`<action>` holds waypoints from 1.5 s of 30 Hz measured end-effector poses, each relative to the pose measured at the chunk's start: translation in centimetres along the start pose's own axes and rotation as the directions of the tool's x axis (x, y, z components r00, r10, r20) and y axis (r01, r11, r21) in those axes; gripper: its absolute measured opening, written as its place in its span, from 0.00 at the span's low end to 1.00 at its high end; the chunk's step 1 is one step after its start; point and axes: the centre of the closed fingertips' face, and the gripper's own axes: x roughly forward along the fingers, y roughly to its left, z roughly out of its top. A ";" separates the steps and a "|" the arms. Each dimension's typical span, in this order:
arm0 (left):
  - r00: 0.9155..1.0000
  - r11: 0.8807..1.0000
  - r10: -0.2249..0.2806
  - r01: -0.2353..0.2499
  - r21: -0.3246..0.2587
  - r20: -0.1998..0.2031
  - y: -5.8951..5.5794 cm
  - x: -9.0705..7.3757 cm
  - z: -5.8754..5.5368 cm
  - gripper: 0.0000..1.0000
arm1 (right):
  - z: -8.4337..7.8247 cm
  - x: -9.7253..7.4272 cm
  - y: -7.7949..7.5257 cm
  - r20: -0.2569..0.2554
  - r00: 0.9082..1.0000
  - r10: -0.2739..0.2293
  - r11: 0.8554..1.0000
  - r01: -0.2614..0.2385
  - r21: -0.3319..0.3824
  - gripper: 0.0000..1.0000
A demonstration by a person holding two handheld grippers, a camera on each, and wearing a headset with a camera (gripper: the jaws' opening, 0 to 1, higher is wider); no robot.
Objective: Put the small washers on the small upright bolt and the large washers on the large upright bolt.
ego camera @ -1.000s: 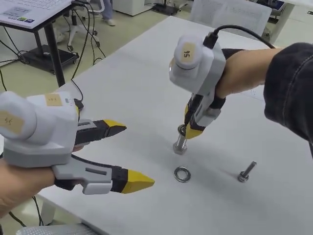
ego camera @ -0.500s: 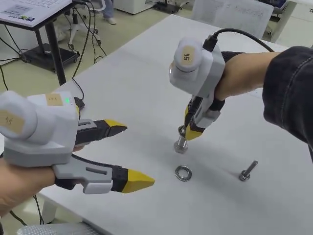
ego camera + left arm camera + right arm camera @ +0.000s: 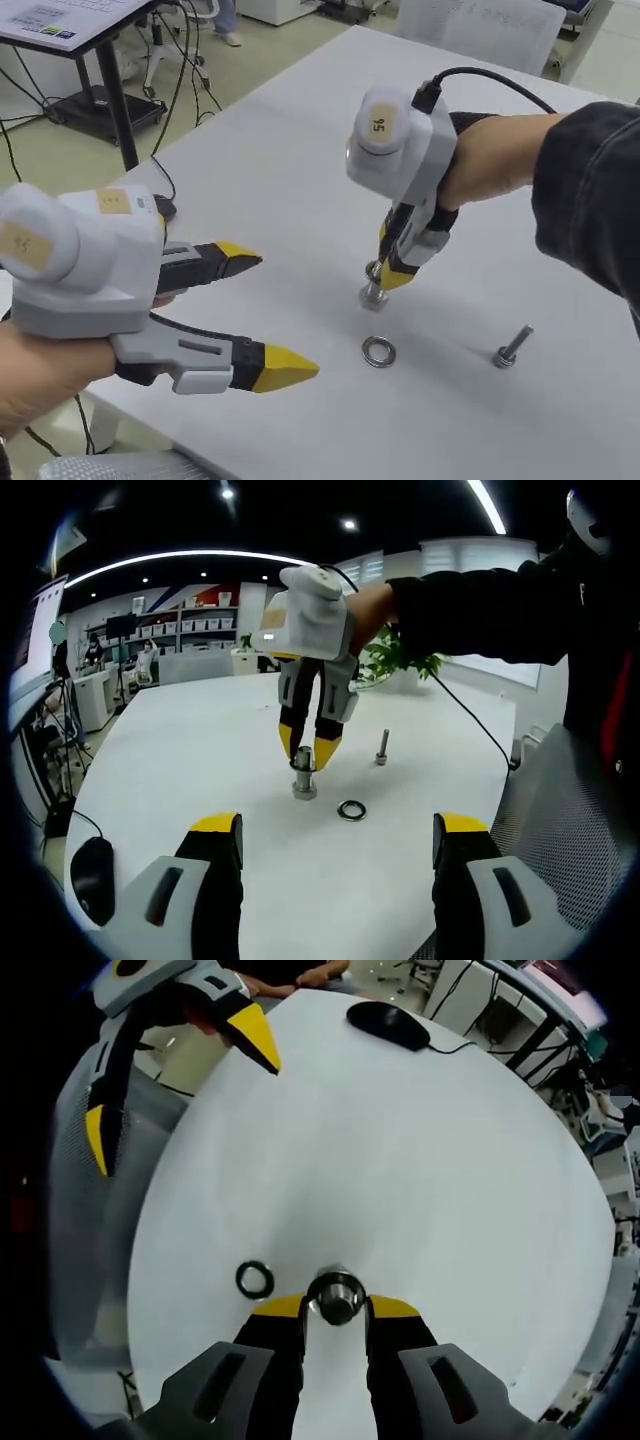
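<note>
**Level, then let go**

Right claw (image 3: 385, 275) pinches a washer (image 3: 302, 764) just over the big bolt (image 3: 373, 294); keep it level and release once centred. Spare washer (image 3: 378, 351) lies at 6 o'clock, small bolt (image 3: 508, 347) at 4. Left claw (image 3: 272, 312) gapes empty at 8 by the table (image 3: 280, 170) edge; 12 is open.

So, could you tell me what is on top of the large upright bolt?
A washer, held in the right gripper; the gripper covers how far down it sits.
</note>
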 end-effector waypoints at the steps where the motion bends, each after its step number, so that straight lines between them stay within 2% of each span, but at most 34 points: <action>1: 1.000 1.000 0.001 -0.001 0.000 0.000 0.0 0.0 0.0 0.77 | 0.0 0.1 0.0 -0.002 1.000 0.002 1.000 -0.002 0.001 0.23; 28: 1.000 1.000 0.006 -0.006 -0.007 -0.005 0.3 -0.2 -0.3 0.77 | -0.6 2.7 -0.1 -0.006 1.000 0.010 1.000 -0.010 0.029 0.23; 45: 1.000 1.000 -0.001 0.001 -0.005 -0.006 0.1 -0.2 -0.4 0.77 | -0.7 2.8 0.2 -0.009 1.000 0.012 1.000 -0.012 0.027 0.25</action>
